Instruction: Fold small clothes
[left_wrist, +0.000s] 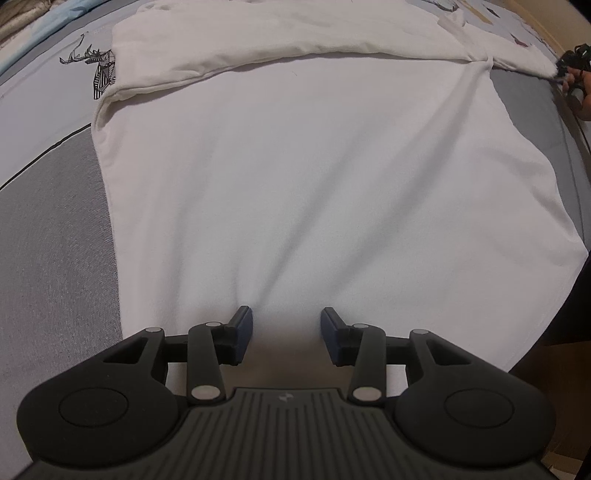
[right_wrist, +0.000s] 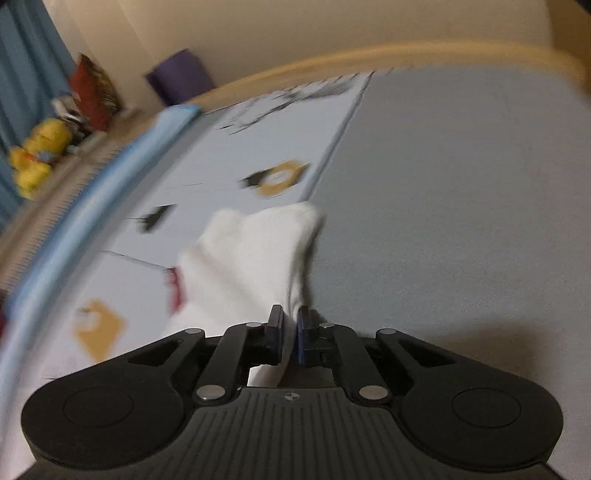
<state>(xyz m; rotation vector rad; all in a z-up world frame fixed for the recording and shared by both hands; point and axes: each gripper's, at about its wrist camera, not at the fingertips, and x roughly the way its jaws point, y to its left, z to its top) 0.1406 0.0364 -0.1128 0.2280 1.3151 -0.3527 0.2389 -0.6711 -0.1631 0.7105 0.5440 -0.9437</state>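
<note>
White garment (left_wrist: 314, 184) flat on bedspread (left_wrist: 55, 240), sleeve in closed right claw (right_wrist: 290, 332), left claw (left_wrist: 287, 334) wide.

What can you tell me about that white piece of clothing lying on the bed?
The white garment is plain, soft-looking cloth, spread mostly flat over the grey and pale printed bed cover, with gentle creases running along it. Its far part is folded over in a thick layer. One corner is drawn out to the side, pinched in the right claw, whose fingers are shut on it. The left claw hangs open over the near edge, gripping nothing.
</note>
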